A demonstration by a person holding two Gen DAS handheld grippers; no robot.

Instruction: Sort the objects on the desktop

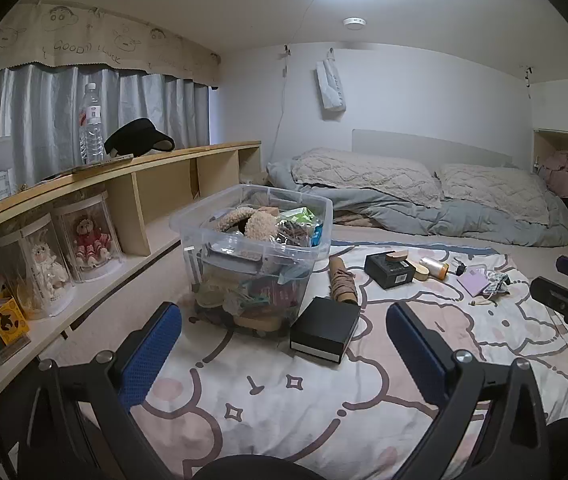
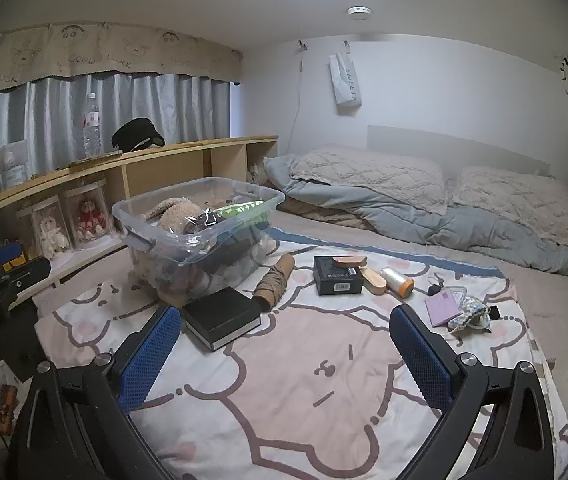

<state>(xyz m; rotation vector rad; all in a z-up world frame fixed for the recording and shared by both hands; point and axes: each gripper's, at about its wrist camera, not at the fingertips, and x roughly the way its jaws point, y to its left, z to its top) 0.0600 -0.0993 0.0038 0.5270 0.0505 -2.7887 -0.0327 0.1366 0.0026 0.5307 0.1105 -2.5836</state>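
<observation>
progress: bin (image 1: 250, 248) ahead of left tongs (image 1: 284, 344) already heaped | left: black box (image 2: 222, 318) beside right tongs (image 2: 284, 344), umbrella (image 2: 274, 282), bottle (image 2: 397, 282), pouch (image 2: 469, 313) beyond | both tongs apart, empty

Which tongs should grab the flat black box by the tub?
Probably the left tongs: open, with the flat black box straight ahead between them. For the right tongs, also open, it lies off toward their left finger.

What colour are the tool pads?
Blue pads, clearest in the right wrist view.
</observation>
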